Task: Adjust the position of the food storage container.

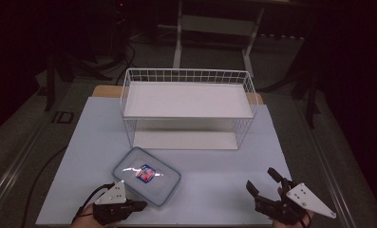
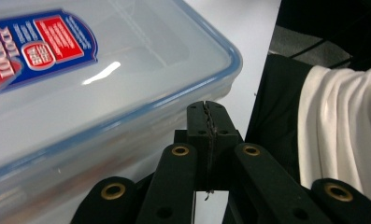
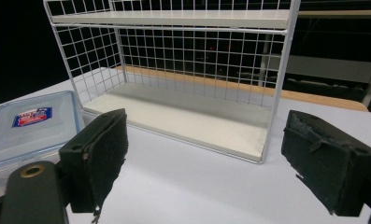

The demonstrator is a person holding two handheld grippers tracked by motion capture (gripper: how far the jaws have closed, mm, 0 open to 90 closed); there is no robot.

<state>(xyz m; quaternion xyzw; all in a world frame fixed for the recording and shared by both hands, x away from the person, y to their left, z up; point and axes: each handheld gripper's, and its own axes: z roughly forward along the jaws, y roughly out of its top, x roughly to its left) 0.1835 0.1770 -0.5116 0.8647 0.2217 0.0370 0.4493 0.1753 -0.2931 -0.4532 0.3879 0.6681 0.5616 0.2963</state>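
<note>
Your left gripper (image 1: pixel 139 205) sits at the near left corner of the table (image 1: pixel 214 190), with its jaws pressed together and nothing between them. In the left gripper view the two jaw faces meet along a thin seam, and their tips (image 2: pixel 206 116) lie just beside the near corner of a clear plastic container (image 2: pixel 89 93). A white sleeve (image 2: pixel 342 130) shows at the right edge of that view.

Moving rightward on the table, the container (image 1: pixel 146 176) lies flat, near your side and left of centre. It is a shallow rectangular box with rounded corners, a blue-edged lid closed on top, and a red and blue label (image 1: pixel 146 173) in the middle of the lid. It is turned at an angle to the table edge.

Beyond it, toward the far side and centred on the table, stands a white wire rack (image 1: pixel 188 109) with two flat shelves, one above the other. The container rests apart from the rack, in front of its left end.

At the near right corner you hold your right gripper (image 1: pixel 262 182), with its jaws spread wide and nothing held. In the right gripper view the two black pads (image 3: pixel 96 158) stand far apart, the rack (image 3: pixel 183 79) framed between them and the container (image 3: pixel 31 126) off to the left.
</note>
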